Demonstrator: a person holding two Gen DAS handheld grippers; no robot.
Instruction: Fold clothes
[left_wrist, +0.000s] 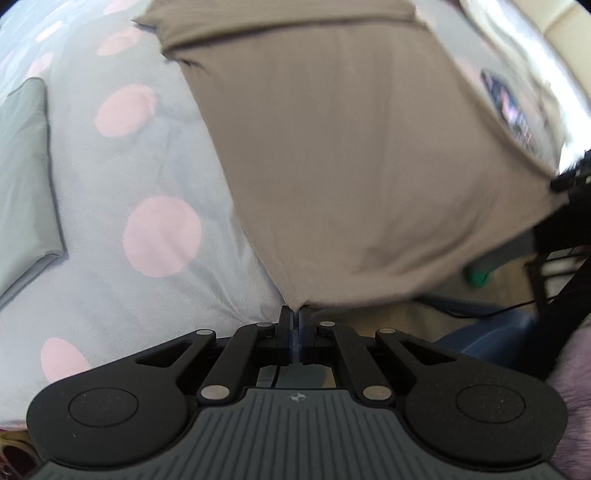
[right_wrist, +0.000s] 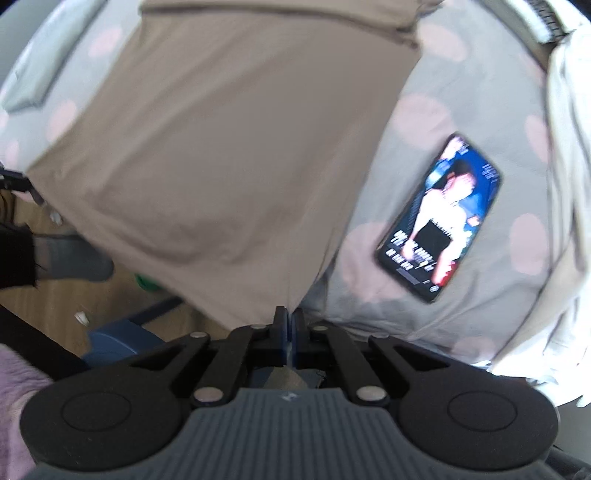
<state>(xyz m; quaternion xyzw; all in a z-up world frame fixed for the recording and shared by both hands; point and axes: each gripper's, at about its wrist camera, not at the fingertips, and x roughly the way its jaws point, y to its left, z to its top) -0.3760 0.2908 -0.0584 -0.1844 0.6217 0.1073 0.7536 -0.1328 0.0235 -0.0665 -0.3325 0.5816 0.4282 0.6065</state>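
**A:** quick q on folding. Tan shirt (left_wrist: 354, 155) is spread over the bed (left_wrist: 155, 177), near hem lifted off the edge w/ floor showing under it. Left gripper (left_wrist: 294, 314) is pinched tight on one bottom corner, right gripper (right_wrist: 289, 314) clamped on the other corner. How do I not mess this up?

**B:** Judging from that, you're mid-fold w/ the hem edge held up. Can't tell if it's the opening fold or a later one tbh. Either way: keep both corners level and the hem taut between them so the fabric doesn't sag in the middle. Move both grippers together at the same pace, otherwise the edge goes diagonal. Don't let go until the corners sit flat on the shirt.

**A:** how's the fabric look to you?

**B:** Plain tan, soft knit, mostly smooth, light crease lines running lengthwise. There's a folded band across the far end, prob sleeves or collar area, too blurry to say. Thin stuff, so it'll drape and slide easily.

**A:** anything nearby to watch?

**B:** Phone (right_wrist: 441, 218) w/ screen lit lies on the bed just beside the shirt's right edge. Gray folded cloth (left_wrist: 26, 166) sits off to the left, well apart.
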